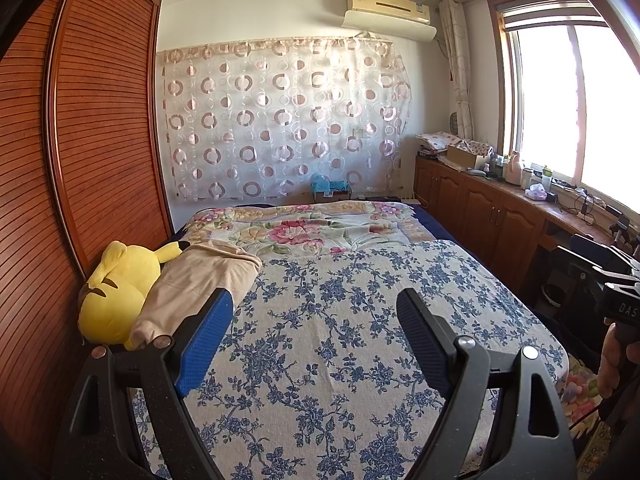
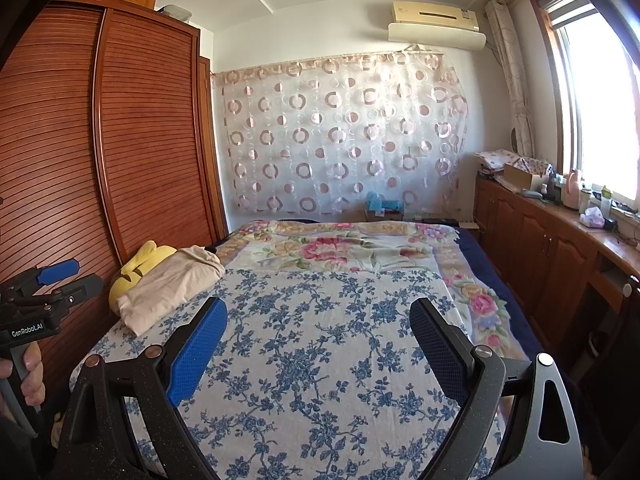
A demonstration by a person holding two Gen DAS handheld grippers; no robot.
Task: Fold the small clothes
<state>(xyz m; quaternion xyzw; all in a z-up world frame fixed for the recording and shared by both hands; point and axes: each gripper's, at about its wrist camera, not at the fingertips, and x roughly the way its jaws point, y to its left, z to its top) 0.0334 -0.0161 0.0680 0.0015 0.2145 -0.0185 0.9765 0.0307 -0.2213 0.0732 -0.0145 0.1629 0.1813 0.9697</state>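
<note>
A beige garment lies crumpled at the left edge of the bed, leaning on a yellow plush toy; it also shows in the right wrist view. My left gripper is open and empty, held above the blue-flowered sheet, with the garment just beyond its left finger. My right gripper is open and empty above the same sheet, the garment to its far left. The left gripper's body shows at the left edge of the right wrist view.
A wooden slatted wardrobe runs along the bed's left side. A pink-flowered blanket covers the far end of the bed. A wooden cabinet counter with clutter runs under the window on the right. The yellow plush shows in the right wrist view.
</note>
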